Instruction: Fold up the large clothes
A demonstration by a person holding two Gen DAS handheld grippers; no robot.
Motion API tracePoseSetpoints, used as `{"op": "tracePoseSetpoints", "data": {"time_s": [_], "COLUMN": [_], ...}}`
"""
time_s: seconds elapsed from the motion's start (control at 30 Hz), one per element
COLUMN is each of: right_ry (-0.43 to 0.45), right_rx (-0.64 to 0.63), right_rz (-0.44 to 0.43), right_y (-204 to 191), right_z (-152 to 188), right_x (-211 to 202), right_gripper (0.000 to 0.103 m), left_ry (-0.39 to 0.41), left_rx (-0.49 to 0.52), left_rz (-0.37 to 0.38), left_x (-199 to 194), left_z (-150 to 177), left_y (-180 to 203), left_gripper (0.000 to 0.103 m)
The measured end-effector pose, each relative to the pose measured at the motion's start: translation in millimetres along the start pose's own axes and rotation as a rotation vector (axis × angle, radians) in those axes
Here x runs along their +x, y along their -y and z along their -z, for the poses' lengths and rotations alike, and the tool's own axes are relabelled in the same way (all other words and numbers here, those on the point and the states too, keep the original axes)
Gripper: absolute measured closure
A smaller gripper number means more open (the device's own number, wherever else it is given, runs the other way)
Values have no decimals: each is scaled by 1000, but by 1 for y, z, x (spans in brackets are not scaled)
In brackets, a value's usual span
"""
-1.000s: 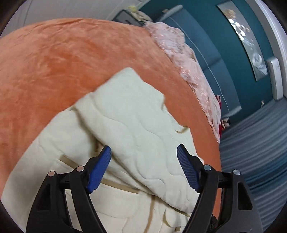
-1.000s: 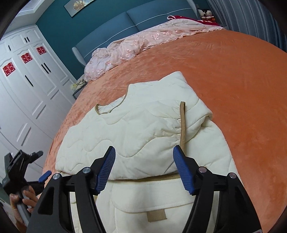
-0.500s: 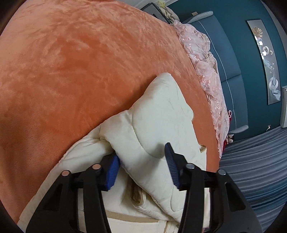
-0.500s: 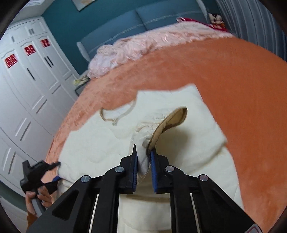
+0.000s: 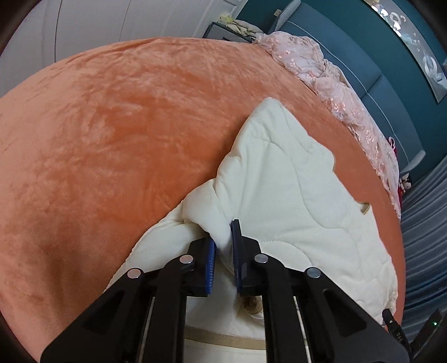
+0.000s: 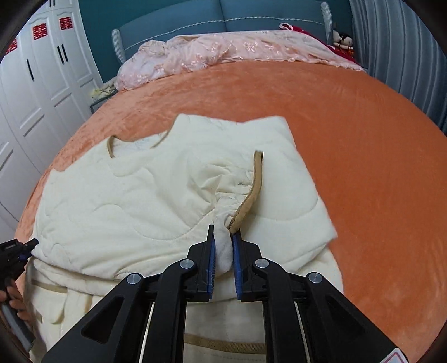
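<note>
A: Item under work?

B: A cream quilted jacket (image 6: 156, 201), lying on the orange plush bedspread (image 6: 349, 125). It is partly folded: an upper layer lies over the lower body. Tan trim runs round the neckline (image 6: 111, 145), far left of the right jaws, and along a cuff (image 6: 255, 181) that rises just ahead of them.

A: Right gripper (image 6: 223, 245) status?

B: Blue pads nearly together, pinching a bunch of cream fabric at the near end of the tan cuff. The fabric fills the narrow gap; both pads press on it.

A: Left gripper (image 5: 223, 245) status?

B: Its jaws are closing, with the gap already narrow. A gathered ridge of the jacket (image 5: 293, 195) sits between the blue pads and both bear on it. The quilted panel spreads ahead and to the right of the jaws; a second layer sags away to their left.

A: Position of one tool relative to the other?

B: In the right wrist view the left gripper (image 6: 19, 250) appears at the far left edge, at the jacket's side, with fingers of a hand (image 6: 12, 300) below it.

A: Surroundings?

B: Beyond the jacket, bare bedspread. Further ahead of the right jaws, a pink lace coverlet (image 6: 223, 50) lies crumpled against a blue headboard (image 6: 195, 19). White wardrobe doors (image 6: 42, 83) with red emblems stand to the left.
</note>
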State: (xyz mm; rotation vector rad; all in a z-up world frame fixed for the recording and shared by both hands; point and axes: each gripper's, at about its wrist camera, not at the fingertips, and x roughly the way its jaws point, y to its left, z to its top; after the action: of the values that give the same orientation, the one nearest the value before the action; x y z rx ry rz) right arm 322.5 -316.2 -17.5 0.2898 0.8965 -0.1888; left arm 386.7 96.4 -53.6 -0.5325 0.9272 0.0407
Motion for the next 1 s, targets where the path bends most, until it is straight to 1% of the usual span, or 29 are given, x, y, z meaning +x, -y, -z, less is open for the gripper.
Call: {"op": "tracePoseSetpoints", "data": {"time_s": [0.17, 0.33, 0.37, 0.4, 0.43, 0.47, 0.5, 0.53, 0.57, 0.6, 0.67, 0.73, 0.8, 0.9, 1.0], "right_ry": [-32, -42, -45, -42, -25, 9, 54, 95, 130, 145, 116, 74, 27, -25, -76], "right_rx": [29, 42, 58, 84, 115, 136, 146, 153, 160, 162, 121, 40, -37, -118, -148], "right_rz": [-7, -14, -17, -13, -1, 15, 31, 46, 43, 13, -73, -146, -201, -211, -184], "right_y": [4, 3, 4, 6, 9, 10, 9, 8, 4, -2, -29, -69, -109, -149, -161], "right_z": [18, 19, 17, 15, 14, 12, 12, 12, 12, 11, 6, 4, 8, 20, 35], "right_x": [17, 17, 14, 7, -4, -19, -37, -54, -68, -77, -79, -70, -54, -27, 0], "right_gripper": [93, 93, 92, 87, 84, 78, 78, 78, 78, 78, 78, 78, 79, 79, 79], "left_ry": [29, 49, 50, 43, 41, 44, 56, 74, 95, 116, 130, 117, 99, 49, -6], "left_rx": [68, 102, 102, 107, 120, 134, 151, 169, 185, 188, 178, 185, 221, 292, 333], "left_rz": [-38, -55, -50, -50, -58, -66, -74, -88, -114, -121, -80, -36, -4, -1, -12], "left_x": [10, 12, 10, 6, -1, -10, -22, -34, -49, -60, -75, -77, -69, -45, -16], "left_z": [11, 17, 17, 16, 15, 14, 13, 11, 8, 6, -1, -6, -6, 5, 22], "left_y": [2, 3, 2, 2, 2, 1, 0, -2, -2, -2, 4, 21, 43, 72, 83], "left_gripper": [92, 90, 89, 88, 85, 83, 81, 81, 83, 83, 83, 83, 83, 83, 83]}}
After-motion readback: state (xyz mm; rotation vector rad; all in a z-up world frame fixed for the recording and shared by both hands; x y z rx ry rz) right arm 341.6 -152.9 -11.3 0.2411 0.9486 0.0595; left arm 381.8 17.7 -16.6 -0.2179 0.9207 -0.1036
